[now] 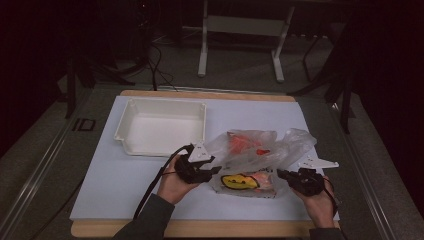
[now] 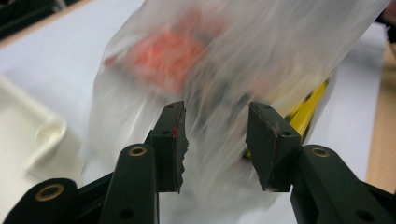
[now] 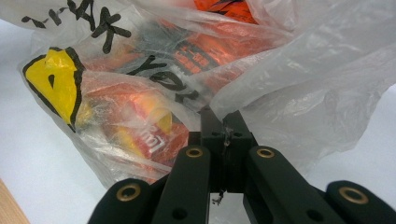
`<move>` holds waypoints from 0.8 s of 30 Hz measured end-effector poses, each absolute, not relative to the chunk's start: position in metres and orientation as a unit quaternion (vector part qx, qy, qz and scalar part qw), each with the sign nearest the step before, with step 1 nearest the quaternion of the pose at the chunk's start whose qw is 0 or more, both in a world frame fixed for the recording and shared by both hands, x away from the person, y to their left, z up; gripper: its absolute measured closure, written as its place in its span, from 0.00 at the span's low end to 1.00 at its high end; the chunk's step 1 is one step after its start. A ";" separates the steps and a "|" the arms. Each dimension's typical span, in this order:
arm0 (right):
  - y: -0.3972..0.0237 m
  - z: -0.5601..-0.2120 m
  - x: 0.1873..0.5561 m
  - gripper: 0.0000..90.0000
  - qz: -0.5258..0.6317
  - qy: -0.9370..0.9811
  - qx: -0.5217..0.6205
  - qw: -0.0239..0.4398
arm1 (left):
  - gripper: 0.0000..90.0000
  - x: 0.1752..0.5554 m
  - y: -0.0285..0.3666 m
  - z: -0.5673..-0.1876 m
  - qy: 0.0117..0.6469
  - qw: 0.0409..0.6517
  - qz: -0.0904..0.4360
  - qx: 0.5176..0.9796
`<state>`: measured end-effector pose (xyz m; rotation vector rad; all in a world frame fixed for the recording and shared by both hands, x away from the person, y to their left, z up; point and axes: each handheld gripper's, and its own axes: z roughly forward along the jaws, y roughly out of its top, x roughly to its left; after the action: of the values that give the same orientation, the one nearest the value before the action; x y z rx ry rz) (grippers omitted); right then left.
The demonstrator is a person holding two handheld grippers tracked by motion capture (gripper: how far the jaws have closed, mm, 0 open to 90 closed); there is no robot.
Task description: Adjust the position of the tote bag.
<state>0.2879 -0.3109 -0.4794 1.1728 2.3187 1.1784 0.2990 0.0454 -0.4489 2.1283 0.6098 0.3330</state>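
The right tongs [image 3: 223, 126] pinch the thin clear plastic bag [image 3: 299, 79], printed in black "YOU" just beyond them. The left tongs [image 2: 215, 140] stand apart, with the bag's film between the jaws, untouched.

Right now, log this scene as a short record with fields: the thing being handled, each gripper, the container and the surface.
item: clear plastic bag printed with black lettering and a yellow shape, with orange packets inside
left gripper: jaws apart, bag film in front of them, pads not pressing it
right gripper: jaws shut on a fold of the bag
container: white tray, beyond the left gripper, nothing in it
surface: white sheet on a wooden table
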 end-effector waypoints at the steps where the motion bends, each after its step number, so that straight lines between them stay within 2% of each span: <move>1: -0.311 -0.479 0.288 0.99 0.408 0.805 0.407 0.144 | 0.64 0.299 0.041 -0.446 0.239 0.438 0.133 0.856; 9: -0.310 -0.479 0.285 0.99 0.407 0.807 0.401 0.147 | 0.62 0.312 0.009 -0.447 0.216 0.434 0.133 0.865; 11: -0.310 -0.479 0.285 0.99 0.406 0.810 0.399 0.145 | 0.69 0.315 0.005 -0.452 0.210 0.423 0.134 0.871; 14: -0.312 -0.479 0.284 0.99 0.405 0.811 0.395 0.147 | 0.91 0.317 0.005 -0.459 0.208 0.408 0.135 0.879; 16: -0.314 -0.480 0.282 0.99 0.405 0.811 0.396 0.145 | 1.00 0.316 0.008 -0.462 0.213 0.407 0.135 0.878; 24: -0.321 -0.487 0.274 0.99 0.401 0.812 0.401 0.139 | 1.00 0.312 0.039 -0.474 0.255 0.410 0.137 0.865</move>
<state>0.2737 -0.3212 -0.4875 1.1602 2.3457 1.1589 0.3118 0.0388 -0.4742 2.1776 0.6411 0.3446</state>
